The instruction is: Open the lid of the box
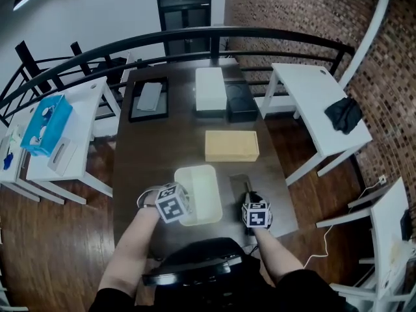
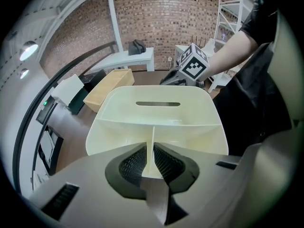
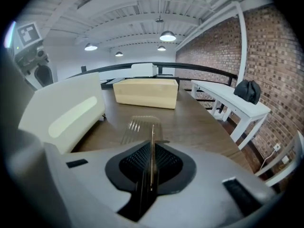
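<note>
A cream open-topped box (image 1: 203,177) stands on the dark table (image 1: 149,168) near me. Its near wall (image 2: 153,141) runs edge-on between the pads of my left gripper (image 2: 153,164), whose jaws stand slightly apart and do not press on it. In the head view that left gripper (image 1: 184,207) sits at the box's near left rim. To the right of the box my right gripper (image 1: 251,199) is shut on a thin clear lid (image 1: 239,182). In the right gripper view the lid (image 3: 140,125) reaches forward low over the table from the right gripper (image 3: 152,164), with the box (image 3: 61,110) at its left.
A tan box (image 1: 231,145) lies beyond the cream one. Farther back are a white box (image 1: 210,88), a black box (image 1: 240,101) and a black tray (image 1: 149,98). White side tables (image 1: 318,106) flank the table, and a black device (image 1: 195,265) sits at its near edge.
</note>
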{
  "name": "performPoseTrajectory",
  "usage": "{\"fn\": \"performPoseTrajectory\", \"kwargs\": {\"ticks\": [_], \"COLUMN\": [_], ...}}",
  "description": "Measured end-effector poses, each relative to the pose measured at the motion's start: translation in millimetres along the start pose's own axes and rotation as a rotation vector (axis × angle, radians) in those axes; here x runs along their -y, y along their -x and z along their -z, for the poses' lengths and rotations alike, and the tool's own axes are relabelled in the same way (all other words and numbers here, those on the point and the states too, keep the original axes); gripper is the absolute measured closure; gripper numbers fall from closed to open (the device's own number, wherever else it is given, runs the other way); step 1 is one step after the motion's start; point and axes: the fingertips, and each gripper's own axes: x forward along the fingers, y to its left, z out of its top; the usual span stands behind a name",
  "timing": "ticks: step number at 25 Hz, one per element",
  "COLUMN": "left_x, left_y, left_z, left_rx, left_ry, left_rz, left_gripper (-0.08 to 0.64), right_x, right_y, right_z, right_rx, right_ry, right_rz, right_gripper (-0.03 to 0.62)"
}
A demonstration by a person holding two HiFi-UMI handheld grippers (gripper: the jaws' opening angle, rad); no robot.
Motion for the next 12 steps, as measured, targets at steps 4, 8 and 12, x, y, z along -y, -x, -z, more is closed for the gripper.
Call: {"fn": "performPoseTrajectory", "kwargs": {"ticks": [4, 8, 12], "left_x": [-0.1, -3.1, -9.3], "left_y": [-0.3, 3.3, 33.0], "left_z": [3.6, 3.2, -9.0], "left_rx": [0.046, 0.133, 0.283], "left_ry": [-0.016, 0.022, 0.09], "left_rz": [-0.033, -0.049, -0.103], "left_gripper": [0.509, 0.503, 0.498], "right_x": [2.6, 2.2, 0.5], "right_y": [29.7, 72.1, 113.6], "right_z": [-28.2, -79.7, -125.4], "right_rx": [0.11, 0.277, 0.4], "right_ry": [-0.09, -0.125, -0.158], "right_rz": [-0.034, -0.08, -0.109], "right_gripper": [0.532, 0.574, 0.589]}}
